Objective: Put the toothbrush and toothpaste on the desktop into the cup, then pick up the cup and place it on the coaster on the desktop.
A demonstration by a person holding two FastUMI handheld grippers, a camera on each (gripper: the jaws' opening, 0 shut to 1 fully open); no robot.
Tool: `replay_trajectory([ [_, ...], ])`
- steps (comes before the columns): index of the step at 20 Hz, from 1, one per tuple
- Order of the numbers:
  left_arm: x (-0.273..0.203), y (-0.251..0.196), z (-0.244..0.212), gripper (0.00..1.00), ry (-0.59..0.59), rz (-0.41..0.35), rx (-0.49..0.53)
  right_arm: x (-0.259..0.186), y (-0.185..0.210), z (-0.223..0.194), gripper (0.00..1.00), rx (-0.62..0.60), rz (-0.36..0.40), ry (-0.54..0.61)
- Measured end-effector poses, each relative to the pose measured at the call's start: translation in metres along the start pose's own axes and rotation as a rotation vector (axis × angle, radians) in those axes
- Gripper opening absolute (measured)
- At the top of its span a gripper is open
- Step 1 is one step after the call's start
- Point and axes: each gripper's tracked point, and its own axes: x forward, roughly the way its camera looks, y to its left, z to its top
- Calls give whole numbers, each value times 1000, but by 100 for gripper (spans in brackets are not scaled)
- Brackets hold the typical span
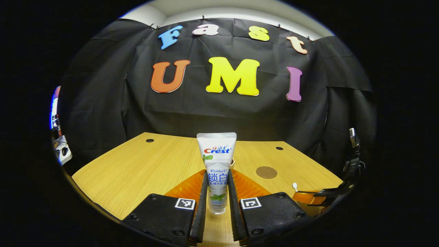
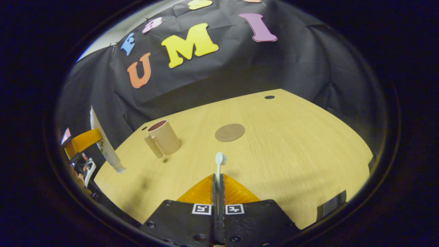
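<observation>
Left gripper (image 1: 217,192) has its two fingers pressed against the sides of the toothpaste (image 1: 216,164), which stands upright between them, crimped end up, lifted above the tabletop (image 1: 137,164). Right gripper (image 2: 218,185) is closed tight on the handle of the toothbrush (image 2: 219,164), whose head sticks out past the fingertips, bristles turned to the right in the right gripper view. On the tabletop, the cup (image 2: 164,137) stands upright toward the back edge with its handle facing the near side, and the round coaster (image 2: 229,132) lies flat beside it, apart from it. From the right gripper view the toothpaste hangs near the table's left edge, short of the cup
</observation>
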Motion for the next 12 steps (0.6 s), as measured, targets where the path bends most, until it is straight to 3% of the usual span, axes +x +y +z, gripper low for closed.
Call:
replay_trajectory([
  [12, 21, -15, 22, 34, -37, -32, 25, -48, 25, 55, 0, -93, 68, -200],
])
